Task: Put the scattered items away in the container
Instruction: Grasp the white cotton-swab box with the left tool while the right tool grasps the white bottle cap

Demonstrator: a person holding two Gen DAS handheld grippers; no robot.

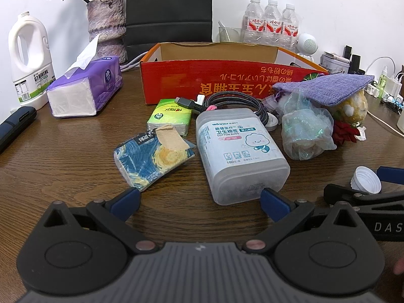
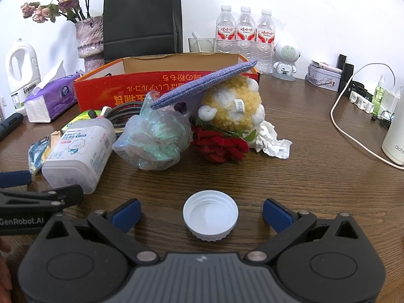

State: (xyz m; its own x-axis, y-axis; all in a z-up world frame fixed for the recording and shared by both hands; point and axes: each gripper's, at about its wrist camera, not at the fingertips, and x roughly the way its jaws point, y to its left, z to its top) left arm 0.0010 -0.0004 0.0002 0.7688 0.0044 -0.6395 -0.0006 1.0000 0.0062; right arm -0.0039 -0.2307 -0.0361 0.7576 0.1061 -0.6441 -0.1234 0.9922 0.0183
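Observation:
A red cardboard box (image 1: 227, 75) stands open at the back of the wooden table; it also shows in the right wrist view (image 2: 141, 85). In front of it lie a cotton bud box (image 1: 240, 151), a blue starry tissue pack (image 1: 154, 156), a green tissue pack (image 1: 170, 117), a coiled cable (image 1: 234, 103), an iridescent bath puff (image 2: 154, 141), a purple cloth (image 2: 202, 85), a yellow plush (image 2: 232, 108), a red flower (image 2: 217, 145) and crumpled tissue (image 2: 271, 142). My left gripper (image 1: 200, 199) is open, its fingertips beside the tissue pack and cotton bud box. My right gripper (image 2: 202, 213) is open around a white bottle cap (image 2: 210, 216).
A purple tissue box (image 1: 85, 88), white jug (image 1: 27, 60), vase (image 1: 106, 25) and black bag (image 1: 169, 7) stand at the back left. Water bottles (image 2: 243, 32), a white robot figure (image 2: 286, 58), chargers and a white cable (image 2: 353, 131) are on the right.

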